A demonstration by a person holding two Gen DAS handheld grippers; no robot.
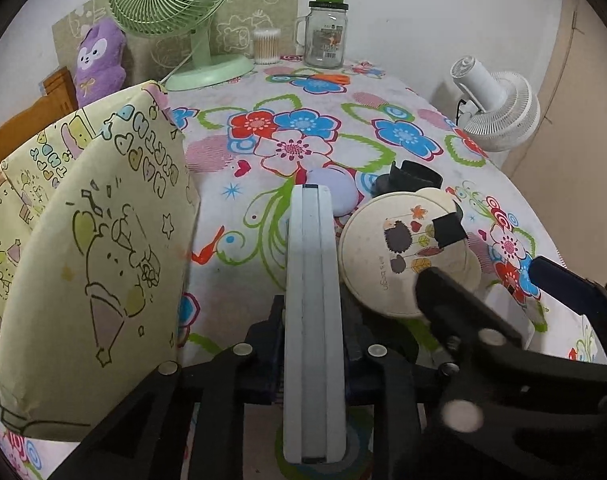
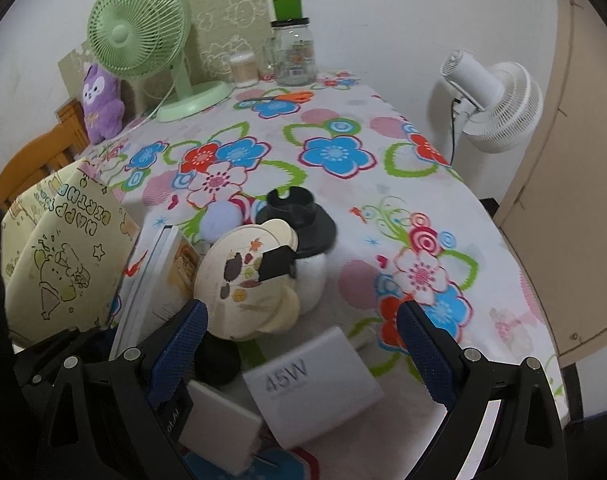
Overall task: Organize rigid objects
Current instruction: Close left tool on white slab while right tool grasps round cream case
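Note:
My left gripper (image 1: pixel 315 340) is shut on a thin grey-white box (image 1: pixel 313 280), held edge-on above the floral tablecloth (image 1: pixel 303 120). The same box (image 2: pixel 151 276) leans beside a yellow gift bag (image 2: pixel 59 264). To its right lies a cream round lid with a hedgehog picture (image 1: pixel 399 248), a lavender ball (image 1: pixel 339 192) and a black stand (image 1: pixel 411 178) behind it. My right gripper (image 2: pixel 301 316) stands open over a white 45W charger (image 2: pixel 315 376), close to the hedgehog lid (image 2: pixel 243 276). A white flat block (image 2: pixel 223 424) and a black round thing (image 2: pixel 217 360) lie near its left finger.
The gift bag (image 1: pixel 91 240) stands tall at the left. At the table's back are a green fan (image 1: pixel 175 0), a glass jar with a green lid (image 1: pixel 325 36), cotton swabs (image 1: pixel 266 46) and orange scissors (image 1: pixel 315 78). A white fan (image 1: pixel 499 112) sits off the right edge.

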